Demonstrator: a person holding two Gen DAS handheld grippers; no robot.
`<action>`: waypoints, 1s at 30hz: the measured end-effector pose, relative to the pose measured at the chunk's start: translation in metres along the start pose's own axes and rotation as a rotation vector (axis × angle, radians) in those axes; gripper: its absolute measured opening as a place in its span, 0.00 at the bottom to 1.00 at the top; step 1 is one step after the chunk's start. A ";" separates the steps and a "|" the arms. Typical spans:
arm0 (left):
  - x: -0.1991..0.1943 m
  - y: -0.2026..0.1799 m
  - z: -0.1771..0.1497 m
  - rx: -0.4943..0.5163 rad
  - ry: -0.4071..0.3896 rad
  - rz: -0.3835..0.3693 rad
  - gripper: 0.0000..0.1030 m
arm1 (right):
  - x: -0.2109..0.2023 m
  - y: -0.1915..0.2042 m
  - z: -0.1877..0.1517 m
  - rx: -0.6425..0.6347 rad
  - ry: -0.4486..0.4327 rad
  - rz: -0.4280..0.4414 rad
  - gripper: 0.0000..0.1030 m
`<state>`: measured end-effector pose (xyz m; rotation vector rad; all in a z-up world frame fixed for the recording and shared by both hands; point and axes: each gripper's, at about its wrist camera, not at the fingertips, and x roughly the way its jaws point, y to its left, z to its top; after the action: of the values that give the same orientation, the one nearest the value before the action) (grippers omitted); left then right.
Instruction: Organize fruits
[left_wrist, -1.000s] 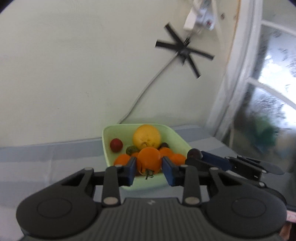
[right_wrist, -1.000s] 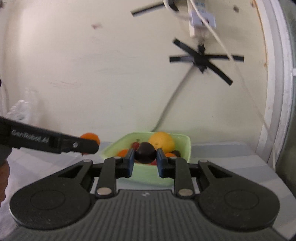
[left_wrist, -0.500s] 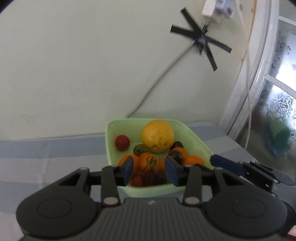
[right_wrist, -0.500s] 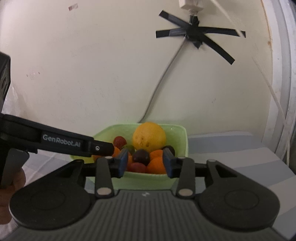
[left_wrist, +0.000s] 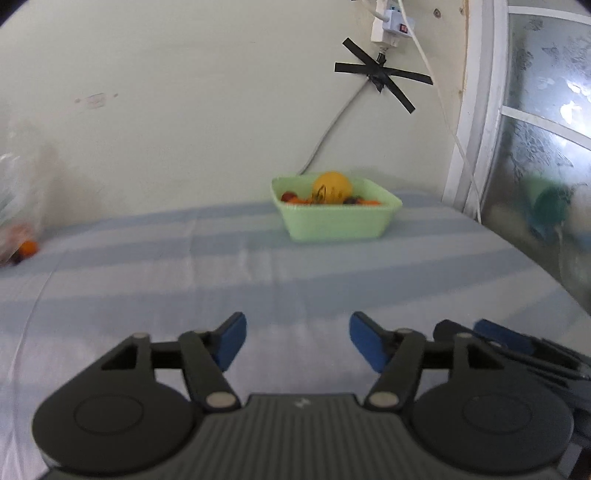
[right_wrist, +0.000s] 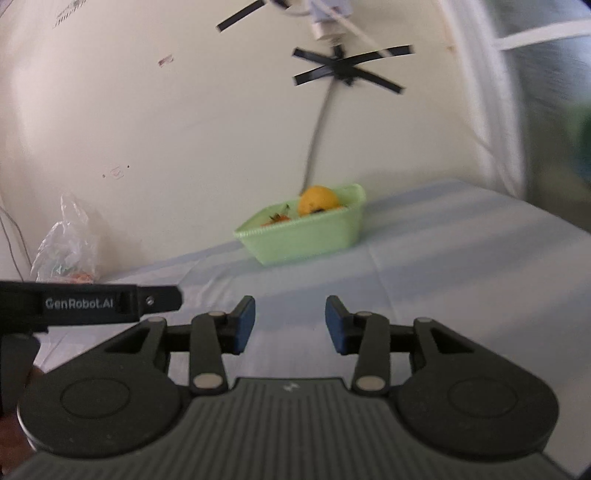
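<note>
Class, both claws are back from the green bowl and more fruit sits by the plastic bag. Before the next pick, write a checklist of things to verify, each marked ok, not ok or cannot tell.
1. Left claw empty, jaws apart after just opening: ok.
2. Right claw empty, jaws apart after just opening: ok.
3. Green bowl upright on the table, fruit inside, large yellow fruit on top: ok.
4. Room left in the bowl: cannot tell, its inside is mostly hidden.
5. Next fruit located: orange fruit by the plastic bag: ok.
6. How much fruit remains in the bag: cannot tell, blurred.
</note>
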<state>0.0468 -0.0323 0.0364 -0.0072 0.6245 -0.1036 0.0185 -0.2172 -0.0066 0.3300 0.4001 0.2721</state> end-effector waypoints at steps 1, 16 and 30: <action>-0.009 -0.002 -0.009 -0.003 -0.003 0.008 0.79 | -0.006 0.000 -0.005 0.029 0.004 0.002 0.59; -0.042 -0.015 -0.076 -0.092 0.100 0.120 1.00 | -0.065 0.010 -0.049 0.087 0.059 -0.004 0.76; -0.040 -0.020 -0.089 -0.087 0.093 0.203 1.00 | -0.070 0.011 -0.055 0.049 0.080 -0.003 0.94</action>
<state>-0.0389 -0.0464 -0.0116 -0.0235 0.7190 0.1202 -0.0688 -0.2156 -0.0276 0.3670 0.4862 0.2736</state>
